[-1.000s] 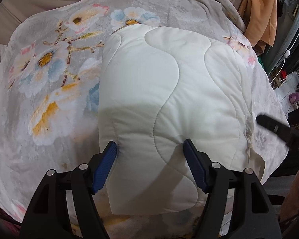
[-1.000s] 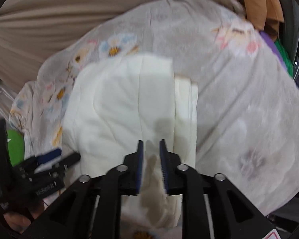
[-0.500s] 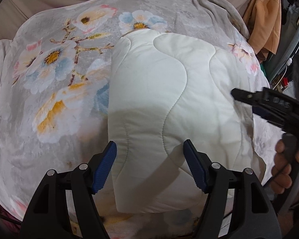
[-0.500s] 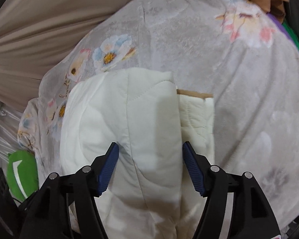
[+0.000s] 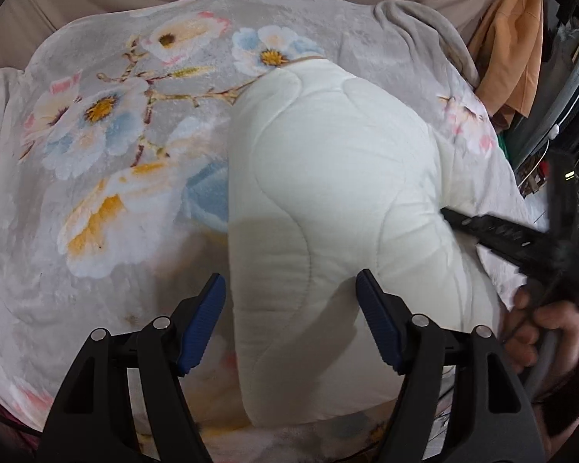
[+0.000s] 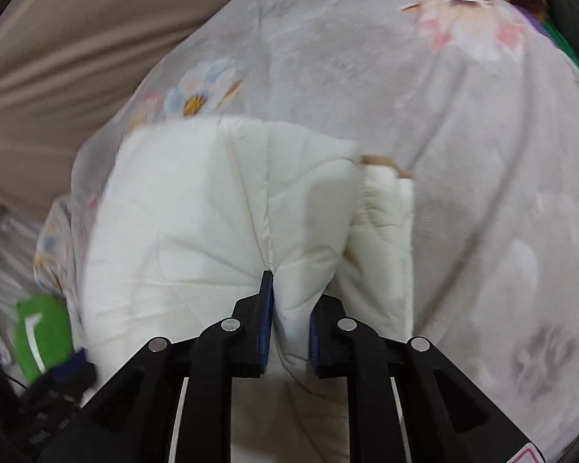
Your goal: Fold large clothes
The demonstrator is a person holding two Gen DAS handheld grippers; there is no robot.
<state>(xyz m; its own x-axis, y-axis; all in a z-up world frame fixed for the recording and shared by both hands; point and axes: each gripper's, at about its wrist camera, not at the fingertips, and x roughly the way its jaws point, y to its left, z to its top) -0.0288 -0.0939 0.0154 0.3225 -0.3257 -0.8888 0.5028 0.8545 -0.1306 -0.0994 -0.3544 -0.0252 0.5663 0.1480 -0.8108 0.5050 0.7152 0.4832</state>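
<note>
floral blanket (image 5: pixel 96 154) | cream quilted garment (image 5: pixel 328 193) folded, puffy | right tongs (image 6: pixel 289 332) closing on fold

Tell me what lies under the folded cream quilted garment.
The cream quilted garment lies on a grey plush blanket with printed flowers, which shows all around it. The blanket's print directly beneath, and whatever supports the blanket, are covered from view.
</note>
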